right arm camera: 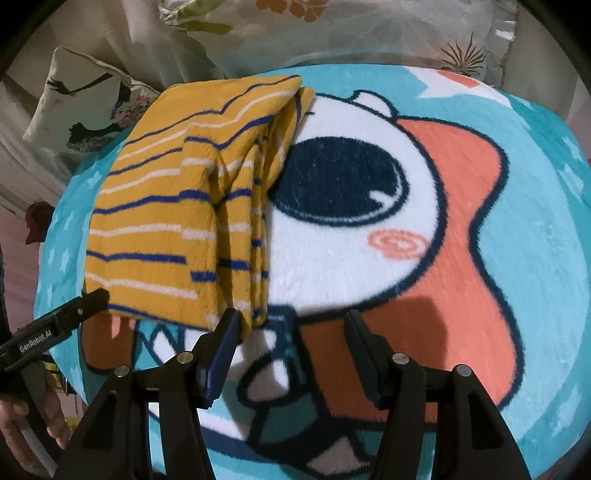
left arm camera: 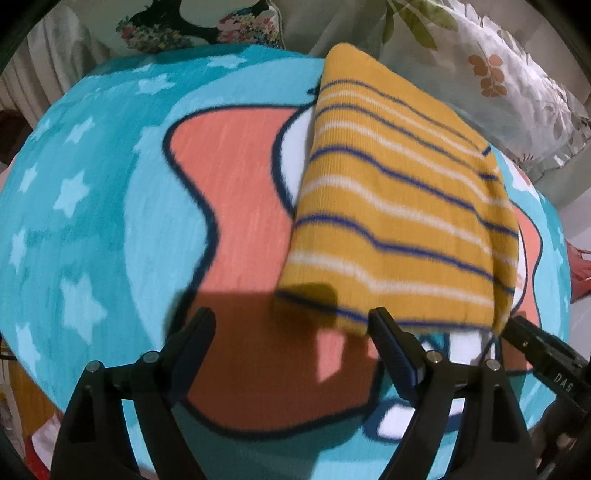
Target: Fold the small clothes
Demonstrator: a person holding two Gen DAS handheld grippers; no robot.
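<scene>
A folded mustard-yellow garment with blue and white stripes lies flat on a teal cartoon blanket. My left gripper stands open just short of the garment's near edge, nothing between its fingers. Its right finger tip sits at that edge. In the right wrist view the same garment shows stacked folded layers along its right side. My right gripper is open over the blanket, and its left finger tip is beside the garment's near right corner. Each gripper's finger shows in the other's view, right and left.
Floral pillows line the far side of the blanket. A dark-patterned cushion sits at the back. A person's hand holds the left gripper's handle at the lower left.
</scene>
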